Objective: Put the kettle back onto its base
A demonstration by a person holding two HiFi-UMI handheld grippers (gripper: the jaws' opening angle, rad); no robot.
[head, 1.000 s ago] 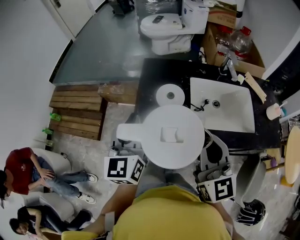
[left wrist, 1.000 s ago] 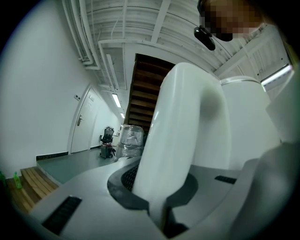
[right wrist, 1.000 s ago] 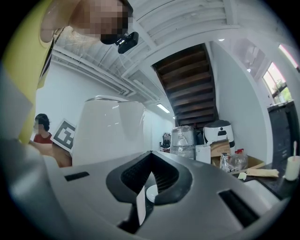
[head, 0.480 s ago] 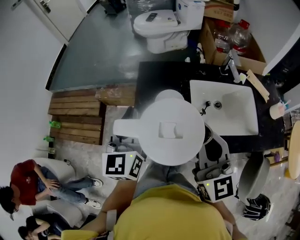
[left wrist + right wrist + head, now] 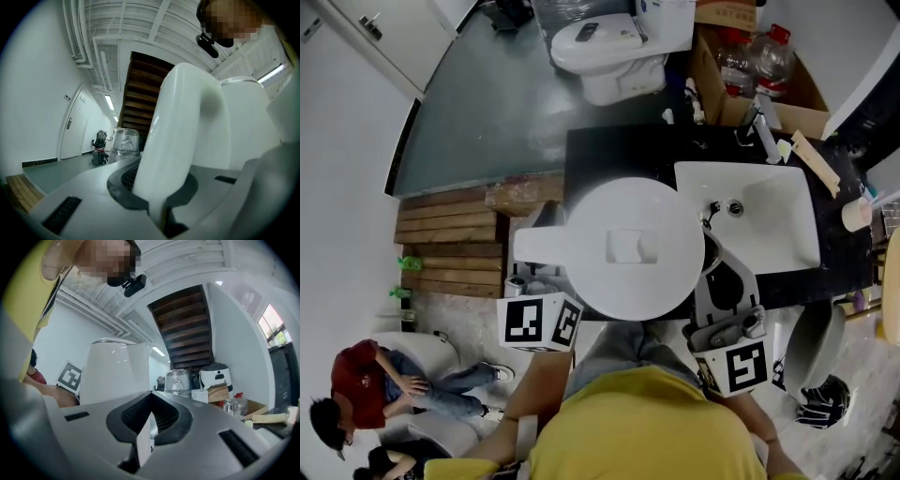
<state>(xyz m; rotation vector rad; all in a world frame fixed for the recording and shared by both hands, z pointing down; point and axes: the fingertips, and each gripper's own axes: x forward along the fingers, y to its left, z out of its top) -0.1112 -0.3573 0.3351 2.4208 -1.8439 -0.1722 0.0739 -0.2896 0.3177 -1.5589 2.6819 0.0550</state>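
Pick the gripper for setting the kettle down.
Left. The left gripper is shut on the handle of the kettle; the right gripper is beside the kettle, not gripping it.

The left gripper (image 5: 528, 277) is grey plastic, with a black-and-white marker cube (image 5: 539, 322) at its back. It points flat and away from the person's body in the yellow shirt (image 5: 637, 431). Its two jaws squeeze tight on the curved white plastic kettle handle (image 5: 180, 136). The bare left arm (image 5: 539, 389) reaches out behind it. The right gripper (image 5: 724, 281) is the same grey kind, with its own cube at the back. It points the same way on the other side, flat and level. Its jaws are pressed together.
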